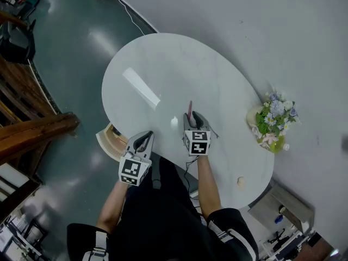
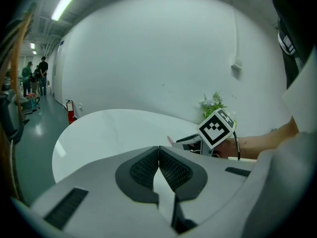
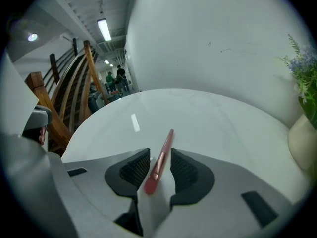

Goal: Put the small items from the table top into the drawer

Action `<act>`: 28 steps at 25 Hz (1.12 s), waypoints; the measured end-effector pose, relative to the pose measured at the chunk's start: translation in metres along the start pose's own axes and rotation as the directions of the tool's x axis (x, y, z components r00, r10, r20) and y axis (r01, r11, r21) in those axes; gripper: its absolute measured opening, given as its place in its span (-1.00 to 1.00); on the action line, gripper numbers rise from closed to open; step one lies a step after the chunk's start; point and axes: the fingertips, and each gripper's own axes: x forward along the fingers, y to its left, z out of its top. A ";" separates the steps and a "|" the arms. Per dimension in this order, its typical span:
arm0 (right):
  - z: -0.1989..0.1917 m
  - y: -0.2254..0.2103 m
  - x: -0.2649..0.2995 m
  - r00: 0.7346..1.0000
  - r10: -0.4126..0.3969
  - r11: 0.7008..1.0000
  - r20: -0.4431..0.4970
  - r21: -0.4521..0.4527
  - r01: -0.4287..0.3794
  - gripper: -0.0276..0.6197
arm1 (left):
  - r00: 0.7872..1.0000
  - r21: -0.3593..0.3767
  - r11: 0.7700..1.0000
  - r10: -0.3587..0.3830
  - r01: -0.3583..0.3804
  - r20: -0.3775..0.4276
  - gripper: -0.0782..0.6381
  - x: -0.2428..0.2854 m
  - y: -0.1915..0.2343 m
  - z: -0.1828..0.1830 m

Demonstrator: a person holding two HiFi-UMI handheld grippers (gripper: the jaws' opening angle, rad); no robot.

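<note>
The right gripper [image 3: 159,163] is low over the white tabletop [image 1: 179,64], its fingers [image 3: 133,170] apart on either side of a pink brush [image 3: 162,155]. The brush lies between the pads without being squeezed, and its thin handle points away across the tabletop. The left gripper [image 2: 158,168] hangs at the near edge beside the open drawer [image 1: 108,140], its fingers [image 2: 142,169] closed together on nothing. A small pale item [image 1: 241,182] sits near the right edge, close to a vase of flowers [image 1: 275,119].
</note>
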 end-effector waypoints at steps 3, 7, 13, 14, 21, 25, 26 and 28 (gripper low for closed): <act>-0.003 -0.002 0.002 1.000 -0.021 1.000 -0.015 -0.018 0.020 -0.57 | 1.000 -0.001 1.000 0.002 -0.002 0.000 -0.73 0.000 0.000 -0.001; -0.003 -0.003 0.001 0.999 -0.042 0.999 -0.016 -0.026 0.042 -0.70 | 1.000 -0.003 1.000 -0.005 0.005 0.002 -0.73 -0.002 -0.003 -0.006; 0.000 0.003 -0.004 0.999 -0.037 0.999 -0.003 -0.024 0.037 -0.70 | 1.000 -0.005 1.000 0.013 -0.013 0.012 -0.73 -0.012 -0.001 -0.003; 0.002 0.004 -0.007 0.999 -0.036 0.999 0.006 -0.027 0.036 -0.70 | 1.000 -0.003 1.000 0.014 -0.014 0.017 -0.73 -0.014 -0.001 -0.002; 0.031 0.024 -0.046 0.995 -0.014 0.998 0.103 -0.056 0.020 -0.70 | 0.998 0.014 1.000 0.024 -0.025 0.054 -0.73 -0.037 -0.010 0.010; 0.056 0.049 -0.079 0.985 0.008 0.996 0.174 -0.088 0.007 -0.70 | 0.994 0.016 0.999 0.049 -0.051 0.098 -0.73 -0.059 -0.011 0.025; 0.062 0.055 -0.088 0.982 0.018 0.996 0.190 -0.093 0.000 -0.70 | 0.993 0.018 0.998 0.050 -0.052 0.107 -0.73 -0.065 -0.012 0.026; 0.070 0.068 -0.106 0.976 0.033 0.994 0.216 -0.108 -0.010 -0.70 | 0.991 0.023 0.998 0.047 -0.050 0.123 -0.73 -0.076 -0.016 0.028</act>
